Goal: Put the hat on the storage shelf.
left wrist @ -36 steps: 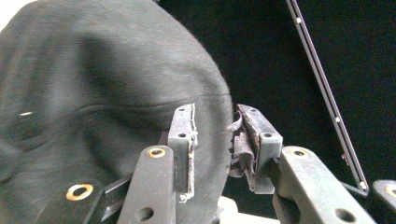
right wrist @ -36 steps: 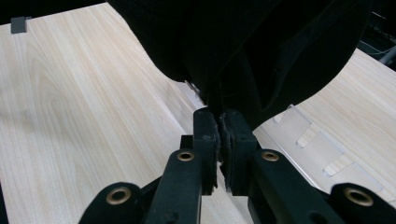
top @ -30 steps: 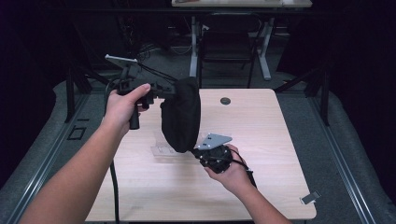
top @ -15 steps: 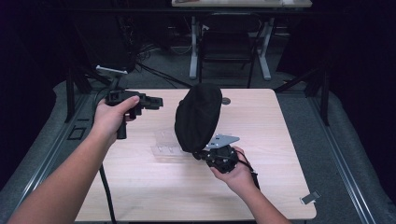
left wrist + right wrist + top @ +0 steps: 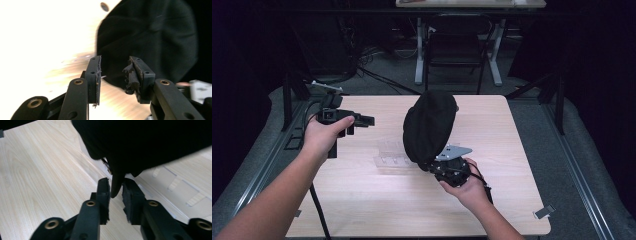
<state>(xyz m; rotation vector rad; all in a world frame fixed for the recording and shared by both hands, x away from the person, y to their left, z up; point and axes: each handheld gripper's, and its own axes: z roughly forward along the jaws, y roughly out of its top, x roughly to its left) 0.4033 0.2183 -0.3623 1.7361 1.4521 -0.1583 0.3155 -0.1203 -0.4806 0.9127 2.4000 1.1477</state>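
Observation:
A black fabric cap-like cloth stands upright over the middle of the wooden table. My right gripper is shut on its lower edge. In the right gripper view the two jaws pinch a fold of the cloth at the right gripper. My left gripper is held in the air at the table's left, apart from the cloth and pointing toward it. The left gripper stands open with nothing between its jaws, and the cloth hangs beyond them. One pad is frayed.
A clear plastic tray lies flat on the table just left of the right gripper, also seen under the cloth as the tray. A small grommet hole marks the far tabletop. A metal clip sits at the front right edge.
The left gripper let go of the cloth and drew away to the left. The cloth, still held by the right gripper, swung upright and a little to the right.

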